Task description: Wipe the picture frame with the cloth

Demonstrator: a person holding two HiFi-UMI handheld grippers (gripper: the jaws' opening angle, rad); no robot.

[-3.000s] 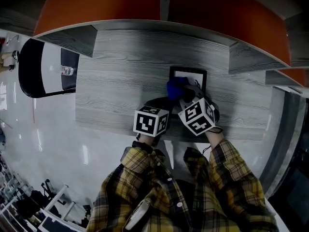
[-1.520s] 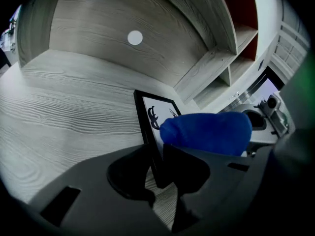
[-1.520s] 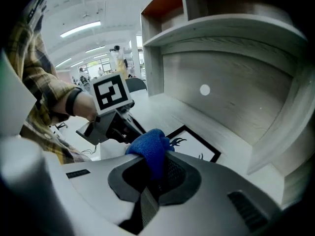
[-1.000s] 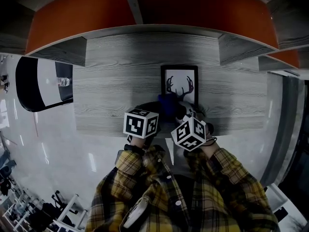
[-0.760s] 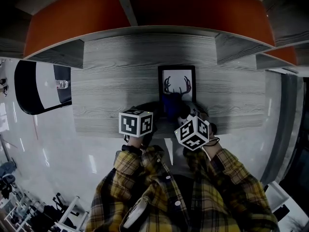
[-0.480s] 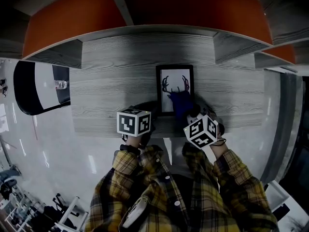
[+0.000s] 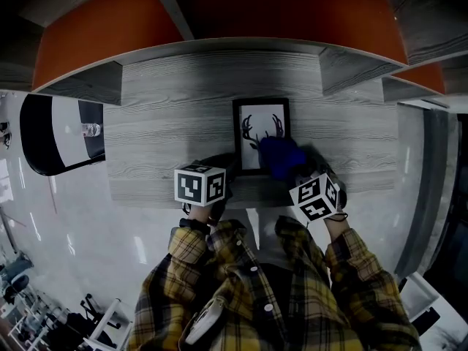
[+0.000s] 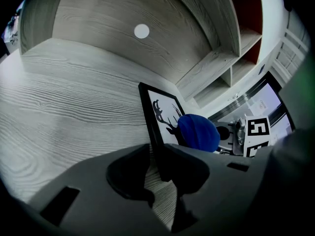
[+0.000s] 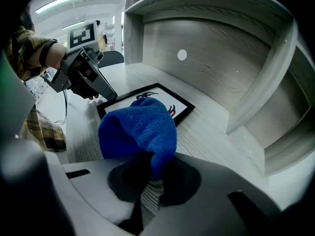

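Observation:
A black picture frame [image 7: 260, 117] with an antler print lies flat on the grey wooden desk [image 7: 168, 123]. My right gripper [image 9: 153, 173] is shut on a bunched blue cloth [image 9: 140, 131], which rests on the frame's near right corner [image 7: 281, 156]. The left gripper [image 8: 156, 165] sits at the frame's near left corner. The frame's black edge [image 8: 150, 117] runs between its jaws, with a strip of desk showing beside it, so the pads do not clamp it. From the left gripper view the cloth [image 8: 198, 132] covers the lower part of the print.
The desk sits in a shelf unit with side cubbies [image 7: 351, 75] and orange panels [image 7: 110, 20] behind. A round cable hole [image 8: 141, 31] marks the back wall. A black and white chair [image 7: 51, 130] stands left of the desk. The desk's front edge is just under both grippers.
The right gripper has carried the blue cloth to the right along the lower part of the frame, from its near left side to its near right corner. The left gripper kept its place.

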